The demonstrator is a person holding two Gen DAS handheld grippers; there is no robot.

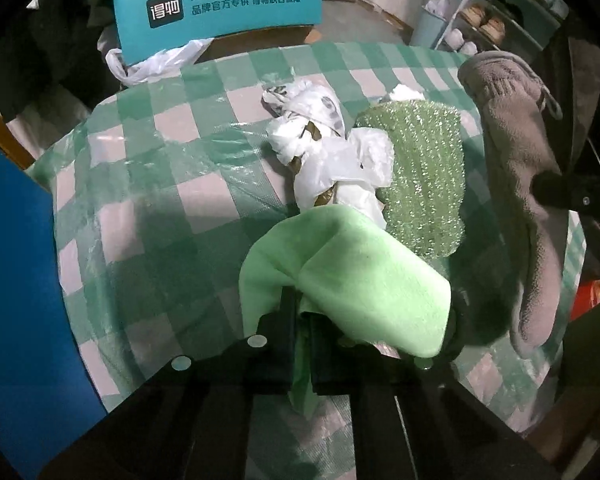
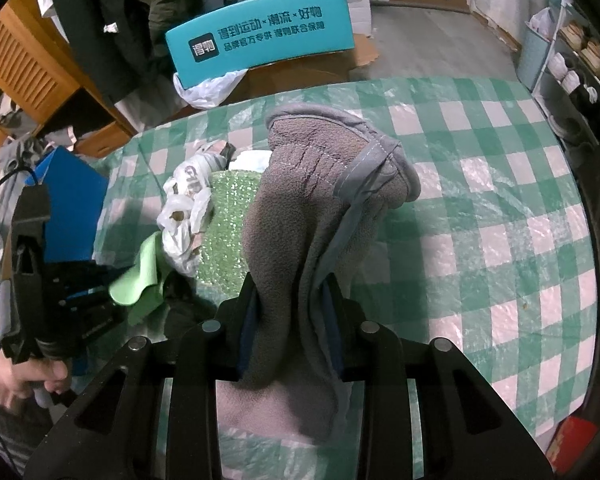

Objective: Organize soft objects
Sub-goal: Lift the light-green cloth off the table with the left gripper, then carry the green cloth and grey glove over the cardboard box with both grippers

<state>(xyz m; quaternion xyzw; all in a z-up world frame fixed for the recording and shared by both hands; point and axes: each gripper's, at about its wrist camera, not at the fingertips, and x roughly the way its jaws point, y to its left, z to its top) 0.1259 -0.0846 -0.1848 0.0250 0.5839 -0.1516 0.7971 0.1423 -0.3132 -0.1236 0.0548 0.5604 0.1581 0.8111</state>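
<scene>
My left gripper (image 1: 302, 320) is shut on a light green cloth (image 1: 352, 280), which drapes over its fingers above the checked tablecloth (image 1: 160, 200). My right gripper (image 2: 292, 300) is shut on a grey fleece glove (image 2: 312, 184) and holds it up; the glove also shows at the right of the left wrist view (image 1: 516, 184). A crumpled white plastic bag (image 1: 332, 152) and a green sparkly sponge pad (image 1: 424, 184) lie on the table just ahead of the green cloth. In the right wrist view the left gripper (image 2: 100, 296) with the green cloth (image 2: 140, 280) is at the left.
A teal box (image 1: 220, 8) with a white bag (image 1: 156, 64) stands beyond the table's far edge. A blue board (image 1: 16, 280) is at the left. A shoe shelf (image 2: 576, 64) is at the far right. The table's right side (image 2: 500, 200) shows bare checks.
</scene>
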